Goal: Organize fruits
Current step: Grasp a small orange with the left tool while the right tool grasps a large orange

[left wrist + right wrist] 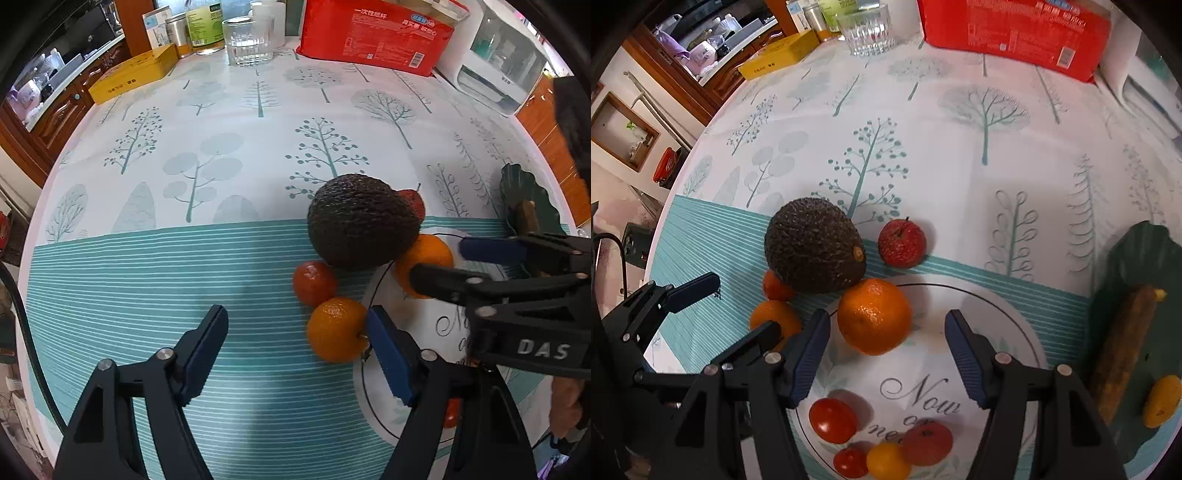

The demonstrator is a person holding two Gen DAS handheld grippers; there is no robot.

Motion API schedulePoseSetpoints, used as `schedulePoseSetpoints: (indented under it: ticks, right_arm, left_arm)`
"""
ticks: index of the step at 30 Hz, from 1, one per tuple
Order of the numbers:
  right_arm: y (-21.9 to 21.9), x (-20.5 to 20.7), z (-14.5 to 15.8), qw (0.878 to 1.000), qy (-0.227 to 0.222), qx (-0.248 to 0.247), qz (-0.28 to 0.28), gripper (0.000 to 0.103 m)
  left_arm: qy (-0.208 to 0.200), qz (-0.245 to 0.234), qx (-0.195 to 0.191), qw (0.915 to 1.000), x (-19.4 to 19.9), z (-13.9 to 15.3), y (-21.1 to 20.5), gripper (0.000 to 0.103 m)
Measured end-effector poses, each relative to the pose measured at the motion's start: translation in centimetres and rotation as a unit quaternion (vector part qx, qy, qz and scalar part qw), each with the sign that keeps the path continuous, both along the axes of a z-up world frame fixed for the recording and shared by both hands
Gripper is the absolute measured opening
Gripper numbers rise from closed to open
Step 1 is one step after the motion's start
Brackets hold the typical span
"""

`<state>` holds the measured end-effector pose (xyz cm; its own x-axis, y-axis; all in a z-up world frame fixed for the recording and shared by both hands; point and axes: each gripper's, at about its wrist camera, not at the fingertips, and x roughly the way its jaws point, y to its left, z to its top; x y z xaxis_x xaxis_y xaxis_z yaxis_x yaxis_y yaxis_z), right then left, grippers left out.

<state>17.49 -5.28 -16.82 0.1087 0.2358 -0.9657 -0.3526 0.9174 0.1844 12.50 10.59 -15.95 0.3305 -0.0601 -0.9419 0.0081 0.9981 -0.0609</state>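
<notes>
A dark avocado (364, 221) (814, 245) lies on the tablecloth with a small red apple (902, 243) behind it. A large orange (873, 315) rests on the rim of the white plate (997, 332). It sits between the open fingers of my right gripper (886, 343), untouched. A small orange (338, 330) lies beside a small red fruit (314, 282). My left gripper (295, 350) is open around the small orange, whose side is against the right pad (388, 354). Several small tomatoes (833, 419) lie on the plate's near part.
A dark green dish (1137, 258) at the right holds a brown stick and a yellow fruit (1161, 400). At the back stand a glass (248, 40), a yellow box (133, 75), a red pack (376, 33) and a white appliance (498, 70). The table's edge curves along the left.
</notes>
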Motion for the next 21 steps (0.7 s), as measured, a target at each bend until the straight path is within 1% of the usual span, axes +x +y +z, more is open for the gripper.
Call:
schedulePoseSetpoints:
  ticks: [1, 3, 5, 8, 10, 13, 14, 21]
  right_arm:
    - [0.1, 0.0, -0.3, 1.0, 0.006, 0.004, 0.001, 0.061]
    - [0.2, 0.1, -0.7, 1.0, 0.016, 0.012, 0.003, 0.05]
    - [0.3, 0.2, -1.0, 1.0, 0.023, 0.015, 0.003, 0.046]
    - [0.2, 0.3, -1.2, 0.999, 0.023, 0.022, -0.001, 0.045]
    - [0.0, 0.2, -1.2, 0.999, 0.025, 0.028, -0.005, 0.045]
    - [-0.3, 0.1, -1.1, 0.999, 0.023, 0.029, -0.01, 0.044]
    - [-0.4, 0.0, -1.1, 0.999, 0.023, 0.028, -0.012, 0.044]
    - [-1.6, -0.7, -0.6, 0.999, 0.018, 0.033, -0.03, 0.044]
  left_arm:
    - [0.001, -0.003, -0.006, 1.0, 0.0, -0.1, -0.2, 0.07]
    - [0.002, -0.009, -0.013, 0.9999, 0.0, -0.1, -0.4, 0.064]
    - [0.004, -0.017, -0.018, 0.9997, 0.0, -0.2, -0.9, 0.061]
    - [0.005, -0.023, -0.027, 0.9993, 0.0, -0.3, -1.4, 0.055]
    - [0.013, -0.028, -0.045, 0.9985, 0.1, -0.6, -1.6, 0.049]
    - [0.019, -0.034, -0.064, 0.9972, 0.1, -0.8, -2.1, 0.036]
    - [0.019, -0.035, -0.067, 0.997, 0.0, -0.8, -2.2, 0.034]
    - [0.011, -0.035, -0.034, 0.9988, -0.3, -0.6, -2.9, 0.033]
